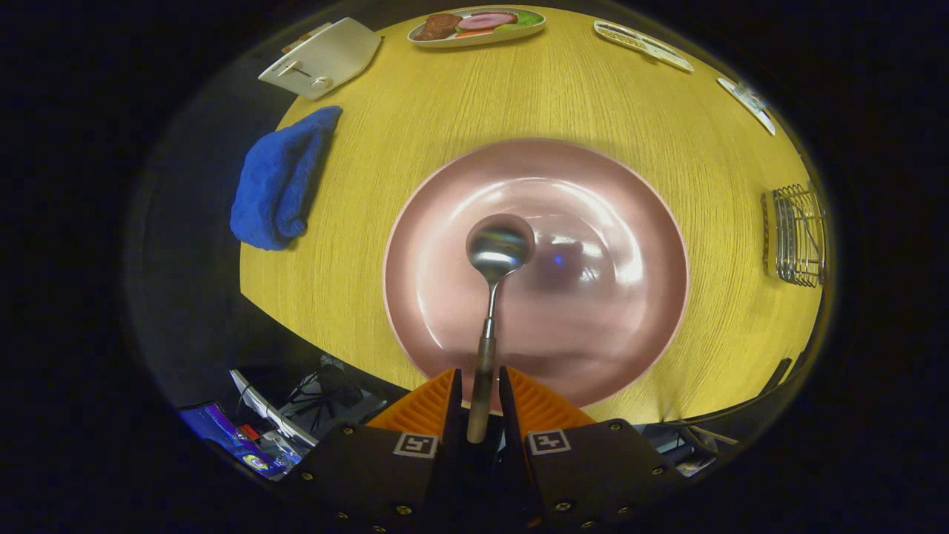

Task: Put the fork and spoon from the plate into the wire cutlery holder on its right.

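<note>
The gripper [480, 393] clamped a shiny metal spoon [495, 256] by its handle above the round pink plate [630, 222]; a slim grip (near the handle's end) risked it swinging loose before reaching the wire cutlery holder [797, 236] right of the plate.

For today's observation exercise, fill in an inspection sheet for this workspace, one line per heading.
Surface: round wooden table.
Job's things: spoon held over the pink plate; wire holder to its right; fork: nothing seen.
Clutter: blue cloth, toaster, food plate, two flat items at the far edge.
Grippers: hand-held gripper shut on the spoon's handle.
Cables: some under the table.
Surroundings: dark floor, a lit screen.
</note>
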### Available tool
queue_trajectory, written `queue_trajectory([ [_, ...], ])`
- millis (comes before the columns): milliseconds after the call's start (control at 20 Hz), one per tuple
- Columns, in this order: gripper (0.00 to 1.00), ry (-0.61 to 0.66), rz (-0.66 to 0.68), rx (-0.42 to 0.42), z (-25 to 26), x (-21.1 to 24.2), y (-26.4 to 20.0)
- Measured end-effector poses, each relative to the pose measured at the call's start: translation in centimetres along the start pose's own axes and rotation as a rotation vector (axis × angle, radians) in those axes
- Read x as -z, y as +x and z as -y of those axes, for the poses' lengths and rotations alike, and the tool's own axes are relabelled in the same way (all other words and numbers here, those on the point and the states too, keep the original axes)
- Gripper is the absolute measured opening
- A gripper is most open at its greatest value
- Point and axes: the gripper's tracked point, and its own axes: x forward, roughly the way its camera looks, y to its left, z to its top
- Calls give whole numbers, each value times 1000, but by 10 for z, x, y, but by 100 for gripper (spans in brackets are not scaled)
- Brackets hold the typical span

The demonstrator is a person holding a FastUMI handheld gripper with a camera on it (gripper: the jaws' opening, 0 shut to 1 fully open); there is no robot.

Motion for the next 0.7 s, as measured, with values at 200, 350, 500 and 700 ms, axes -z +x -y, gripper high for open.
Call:
queue_trajectory([
  [200, 30, -1, -17, 19, 3, -1, 12],
  [350, 30, -3, -28, 26, 5, -1, 18],
  [500, 30, -2, -46, 23, 6, 3, 23],
  [700, 30, 4, -48, 2, 5, 4, 24],
])
